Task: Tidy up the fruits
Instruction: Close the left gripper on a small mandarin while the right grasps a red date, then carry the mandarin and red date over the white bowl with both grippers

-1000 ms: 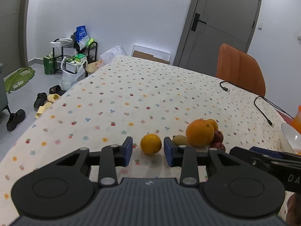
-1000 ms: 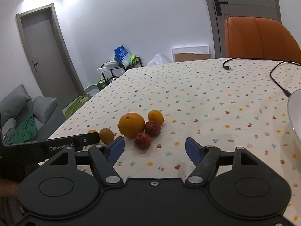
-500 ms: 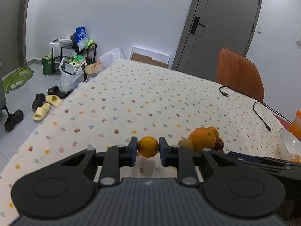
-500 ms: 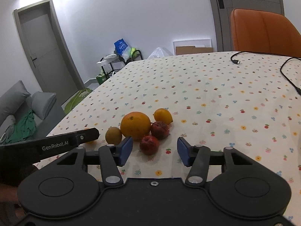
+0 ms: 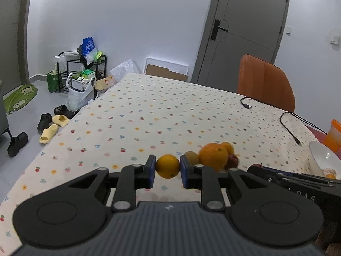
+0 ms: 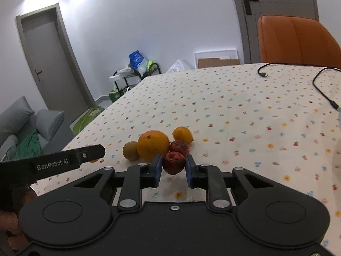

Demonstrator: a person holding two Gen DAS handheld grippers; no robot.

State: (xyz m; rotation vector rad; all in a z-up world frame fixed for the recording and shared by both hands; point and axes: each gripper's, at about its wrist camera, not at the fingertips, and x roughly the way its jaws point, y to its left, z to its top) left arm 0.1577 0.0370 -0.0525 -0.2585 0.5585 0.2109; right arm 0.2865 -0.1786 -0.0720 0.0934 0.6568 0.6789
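Note:
My left gripper (image 5: 167, 167) is shut on a small orange (image 5: 167, 166) and holds it a little above the flowered tablecloth (image 5: 149, 115). My right gripper (image 6: 173, 166) is shut on a dark red fruit (image 6: 173, 162) at the table surface. Behind it lie a big orange (image 6: 152, 144), a brownish-green round fruit (image 6: 131, 150), a second red fruit (image 6: 179, 146) and a small yellow-orange fruit (image 6: 182, 134). The same cluster shows in the left wrist view, with the big orange (image 5: 213, 156) to the right of my left gripper. A white bowl (image 5: 324, 160) stands at the far right.
Black cables (image 5: 292, 121) lie on the right of the table. An orange chair (image 5: 266, 83) stands behind the table. An orange container (image 5: 334, 133) is beside the bowl. The table's left edge drops to a floor with shoes (image 5: 51, 125) and a rack.
My left gripper closed on the small orange and lifted it slightly. My right gripper moved in toward the cluster and closed on the nearest red fruit.

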